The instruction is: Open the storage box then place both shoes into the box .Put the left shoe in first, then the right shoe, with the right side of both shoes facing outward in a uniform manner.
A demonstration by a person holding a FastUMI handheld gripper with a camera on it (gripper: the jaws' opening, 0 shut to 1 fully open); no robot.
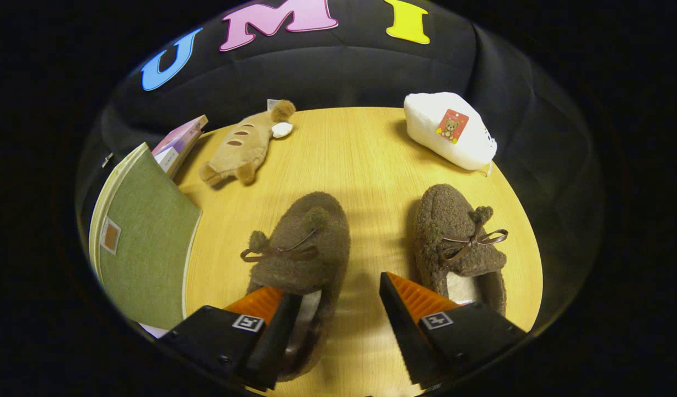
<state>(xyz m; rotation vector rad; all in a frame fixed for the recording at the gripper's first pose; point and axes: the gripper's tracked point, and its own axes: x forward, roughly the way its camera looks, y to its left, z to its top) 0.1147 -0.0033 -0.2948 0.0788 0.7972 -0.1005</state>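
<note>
Black cloth walled the booth behind a pale wooden table (366, 160), where a pair of brown fleece slippers lay with toes pointing away from the claw (333, 300). That claw stood wide open and held nothing: its left finger hung over the heel opening of the left-hand shoe (302, 242), while its right finger sat in the bare strip of table between the pair, just beside the inner edge of the right-hand shoe (457, 242). Whether either finger touched fleece could not be told. Each shoe carried a thin brown ribbon bow with small pompoms across its top, and the pale lining of the right-hand one showed at its heel. To the left of the claw and the left-hand shoe stood the storage box (143, 248), a green fabric-covered case with a cream rim and a small tan patch on its facing panel; that panel lay flat over the box, which looked closed. Just beyond the box, a pink and white book (178, 144) leaned at the table's edge. Well ahead of the fingers, a tan plush toy (245, 148) with dark stripes lay on its side, and further right, beyond the right-hand shoe, rested a white plush (449, 131) bearing a red tag.
</note>
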